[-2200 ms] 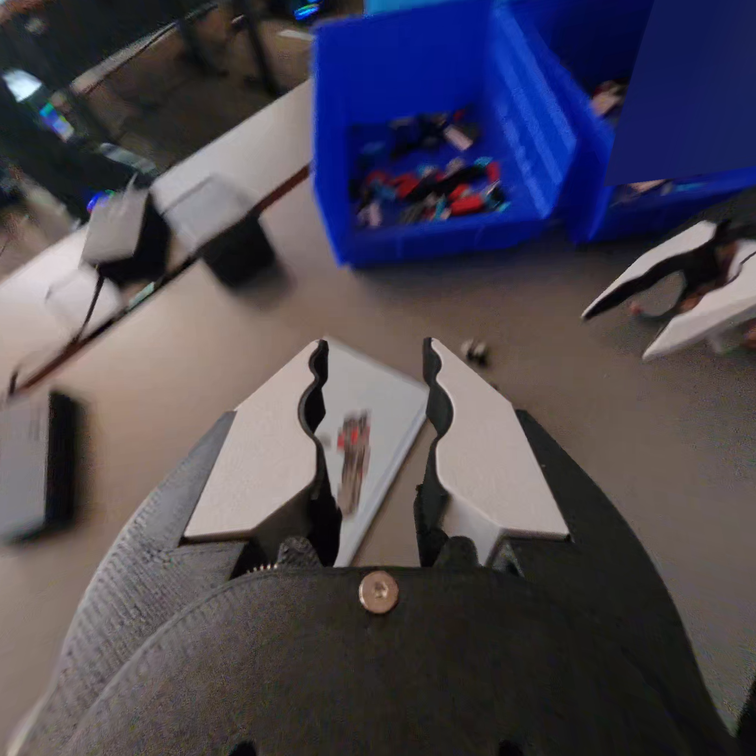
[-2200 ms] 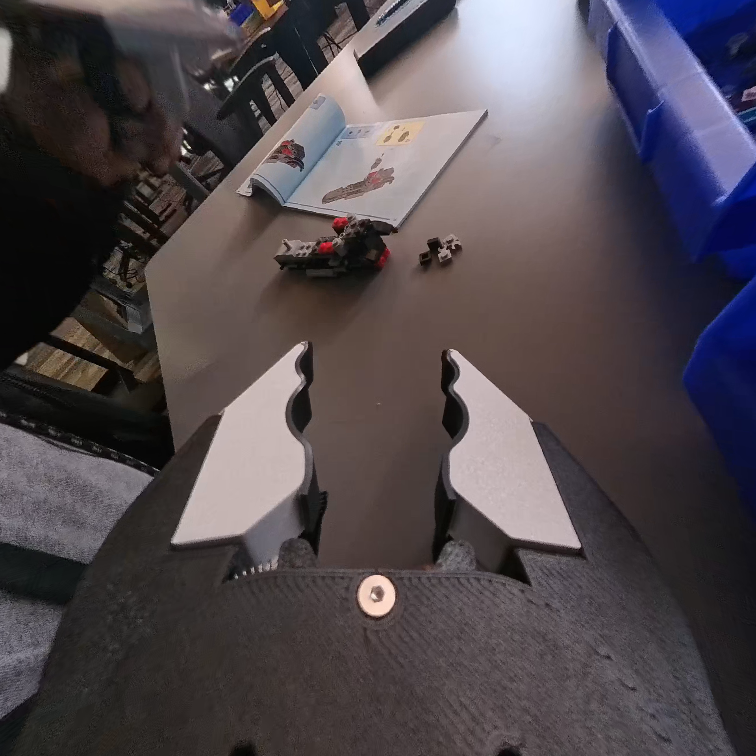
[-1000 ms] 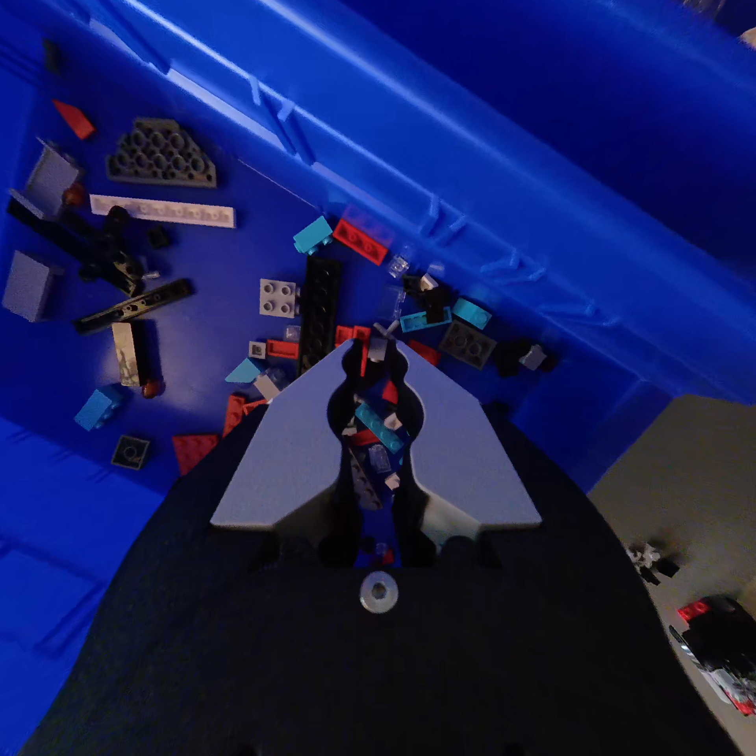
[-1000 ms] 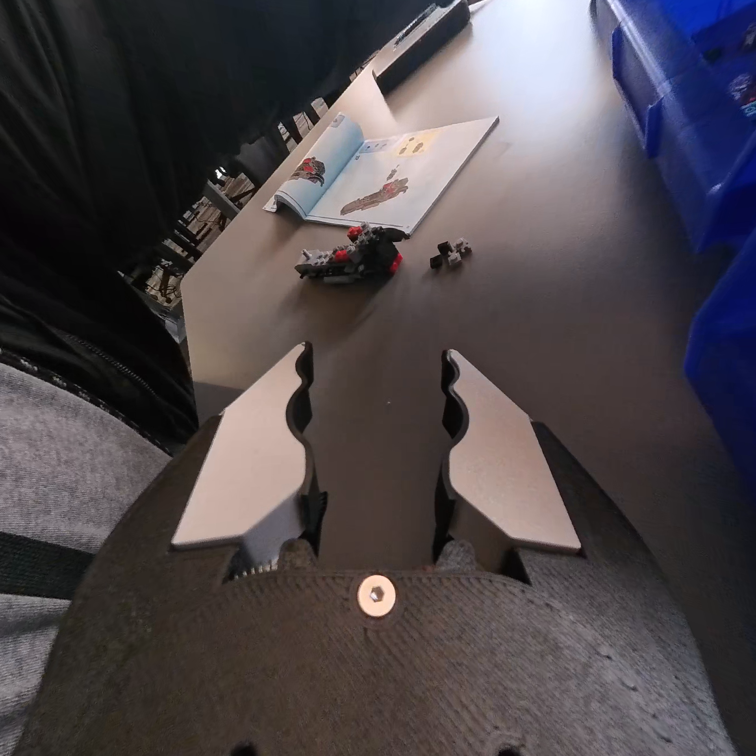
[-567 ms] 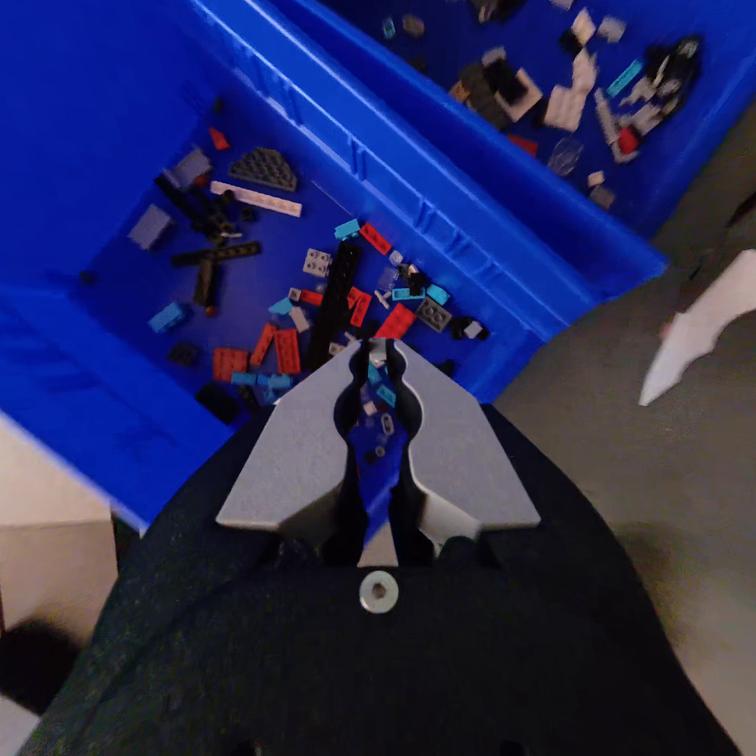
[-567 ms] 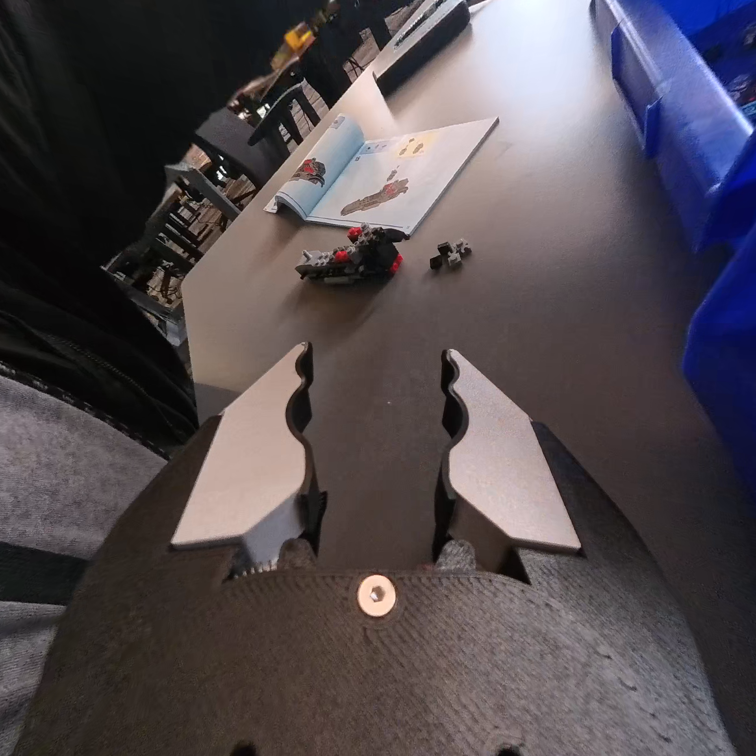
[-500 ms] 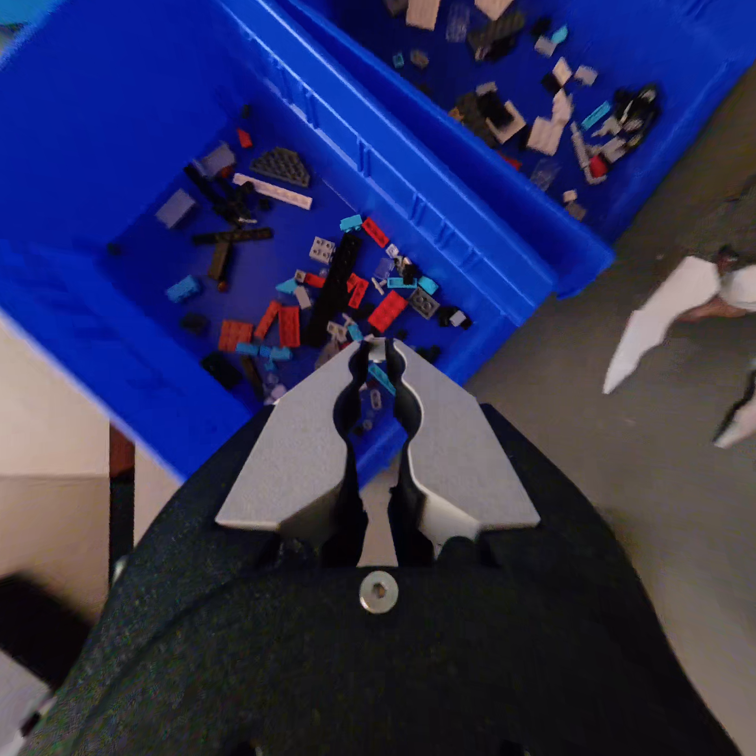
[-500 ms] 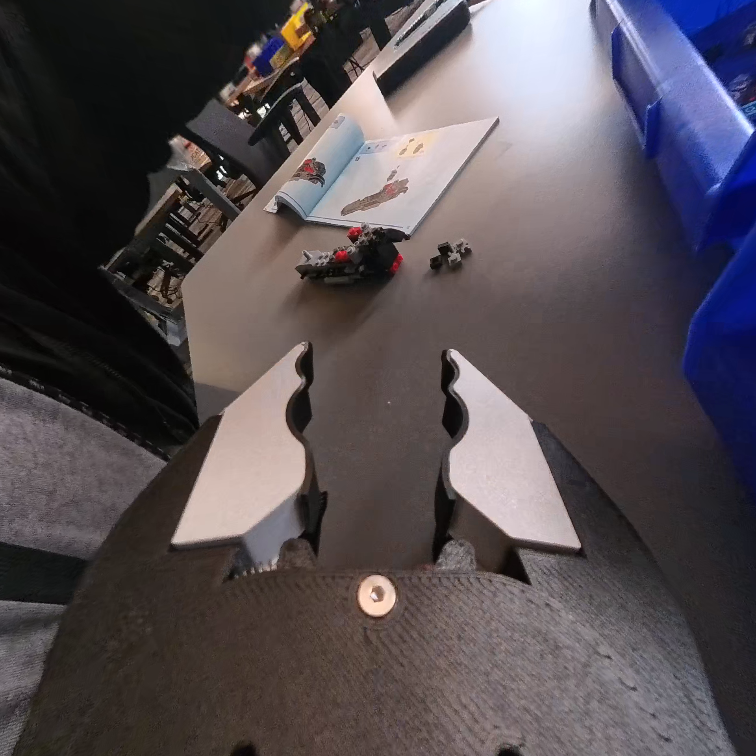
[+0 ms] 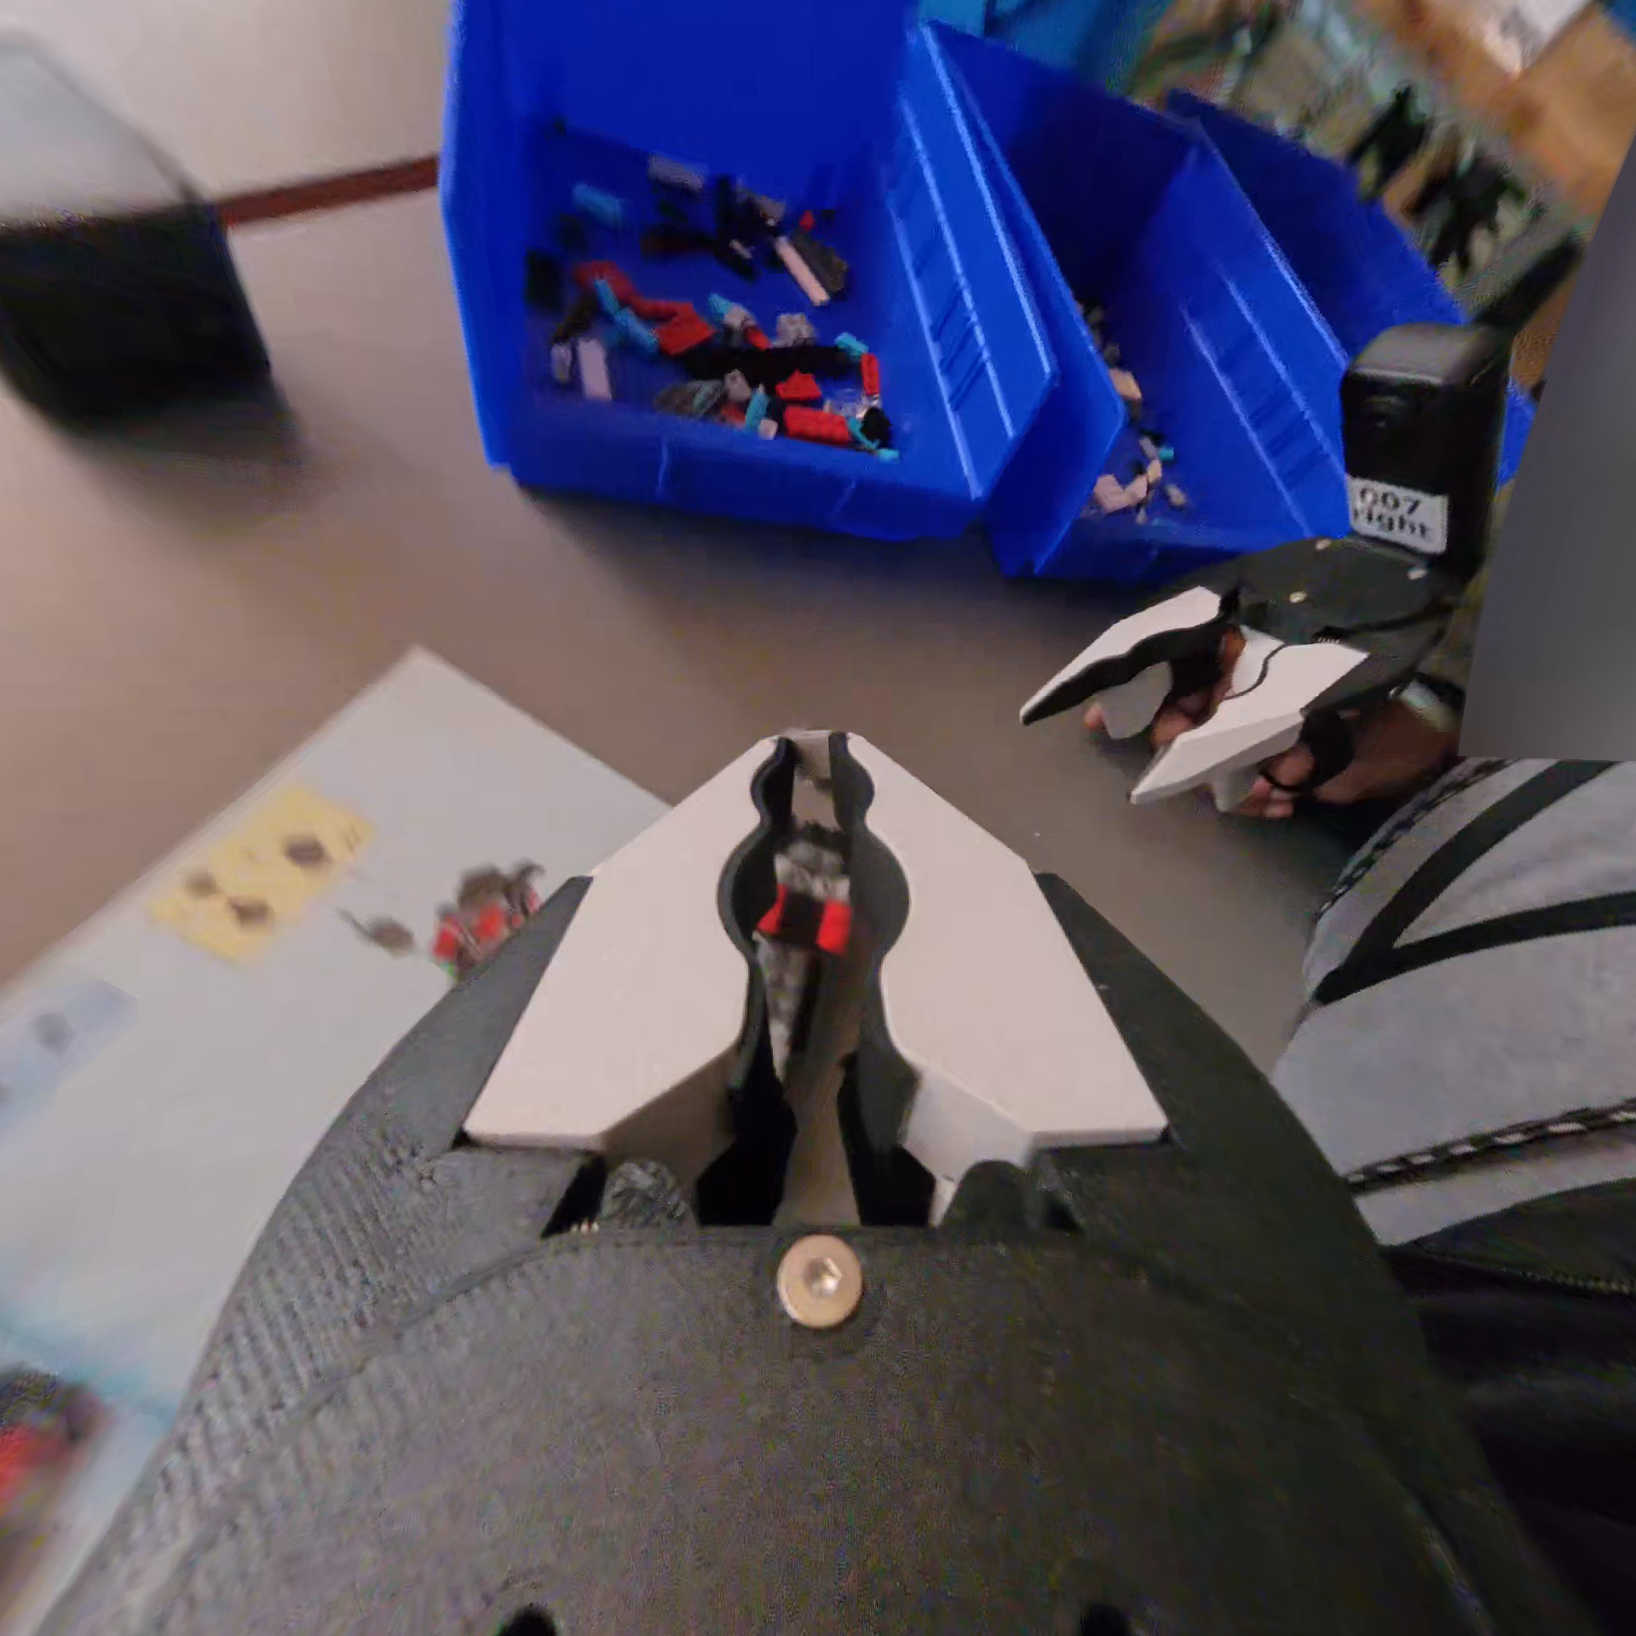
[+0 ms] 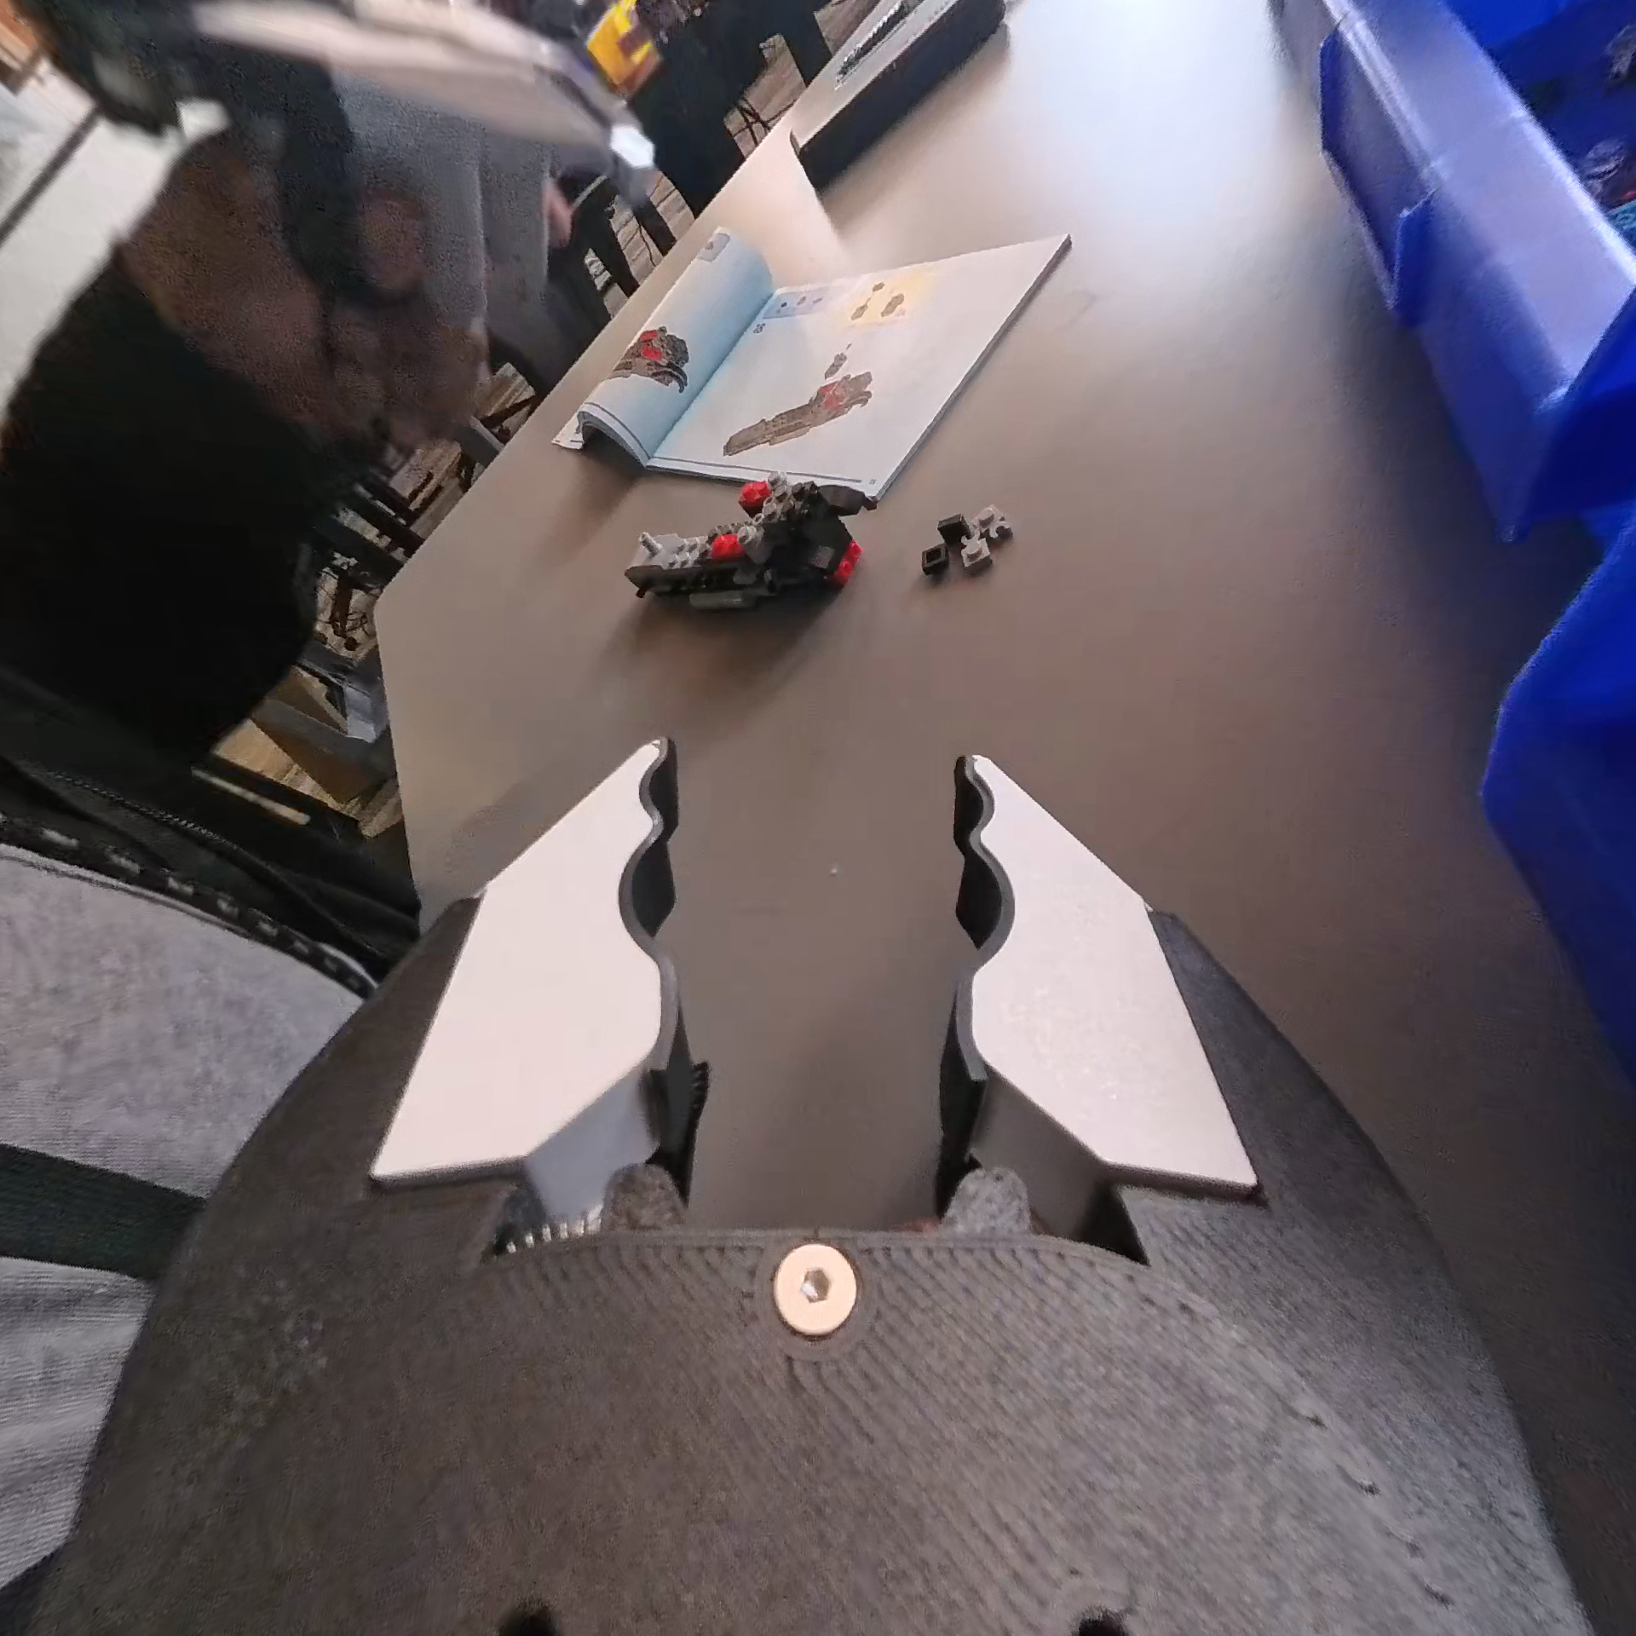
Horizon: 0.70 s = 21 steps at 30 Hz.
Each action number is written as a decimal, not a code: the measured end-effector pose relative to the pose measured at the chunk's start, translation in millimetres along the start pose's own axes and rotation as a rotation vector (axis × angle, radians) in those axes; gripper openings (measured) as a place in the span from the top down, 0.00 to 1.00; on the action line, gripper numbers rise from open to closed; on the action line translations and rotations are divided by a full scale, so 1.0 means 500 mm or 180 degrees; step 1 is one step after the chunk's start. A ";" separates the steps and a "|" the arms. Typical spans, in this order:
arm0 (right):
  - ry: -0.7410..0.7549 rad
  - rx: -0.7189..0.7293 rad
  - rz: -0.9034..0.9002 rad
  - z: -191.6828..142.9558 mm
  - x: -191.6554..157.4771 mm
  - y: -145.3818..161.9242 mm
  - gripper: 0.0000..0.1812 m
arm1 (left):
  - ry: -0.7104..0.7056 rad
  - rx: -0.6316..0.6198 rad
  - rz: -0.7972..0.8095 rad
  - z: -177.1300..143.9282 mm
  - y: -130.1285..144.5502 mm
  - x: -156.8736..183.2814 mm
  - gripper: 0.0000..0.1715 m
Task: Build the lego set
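My left gripper (image 9: 810,739) is shut on a small light grey brick (image 9: 811,754) pinched at its fingertips. It hangs above the partly built black, grey and red lego model (image 9: 801,921), which shows through the gap between the fingers. The model (image 10: 752,549) lies on the dark table in front of the open instruction booklet (image 10: 823,354). A few small loose grey and black pieces (image 10: 969,540) lie to the model's right. My right gripper (image 10: 814,761) is open and empty, low over the table and short of the model. It also shows in the left wrist view (image 9: 1082,757).
Blue bins (image 9: 735,496) with several loose bricks stand at the table's far side and along the right edge of the right wrist view (image 10: 1461,221). The booklet (image 9: 310,885) lies left of the left gripper. A black box (image 10: 903,80) lies beyond it. A person's grey garment (image 10: 106,1018) is at the table's near edge. Spacing between my two grippers at the tips: around 15 centimeters.
My left gripper has come away from over the blue bin and now hangs above the model and booklet, still shut on the small grey brick. The right gripper has stayed open in place.
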State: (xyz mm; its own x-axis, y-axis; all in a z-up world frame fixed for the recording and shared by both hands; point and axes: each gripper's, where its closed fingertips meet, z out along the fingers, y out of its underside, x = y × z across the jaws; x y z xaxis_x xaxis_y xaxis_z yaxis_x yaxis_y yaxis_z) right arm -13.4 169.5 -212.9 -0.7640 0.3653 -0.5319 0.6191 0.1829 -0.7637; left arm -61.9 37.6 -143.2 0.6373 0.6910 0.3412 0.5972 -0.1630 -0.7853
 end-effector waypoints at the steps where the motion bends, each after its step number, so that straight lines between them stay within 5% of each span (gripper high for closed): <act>1: -0.0001 -0.0008 -0.0006 0.001 -0.001 0.001 0.65 | -0.0016 0.0067 -0.0186 -0.003 0.026 0.005 0.95; 6: -0.0011 -0.0013 -0.0037 0.001 -0.003 0.001 0.65 | -0.0195 -0.0056 -0.0433 0.006 0.111 0.023 0.95; 21: -0.0020 0.0001 -0.0023 -0.001 -0.004 0.002 0.65 | -0.0280 -0.0123 -0.0287 0.095 0.133 0.062 0.95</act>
State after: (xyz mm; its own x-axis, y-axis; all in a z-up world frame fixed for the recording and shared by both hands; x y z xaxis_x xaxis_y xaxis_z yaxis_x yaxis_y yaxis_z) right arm -11.1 169.4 -212.0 -0.7695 0.3584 -0.5286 0.6135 0.1852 -0.7676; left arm -25.7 81.7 -209.2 0.5360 0.7630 0.3614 0.6694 -0.1233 -0.7326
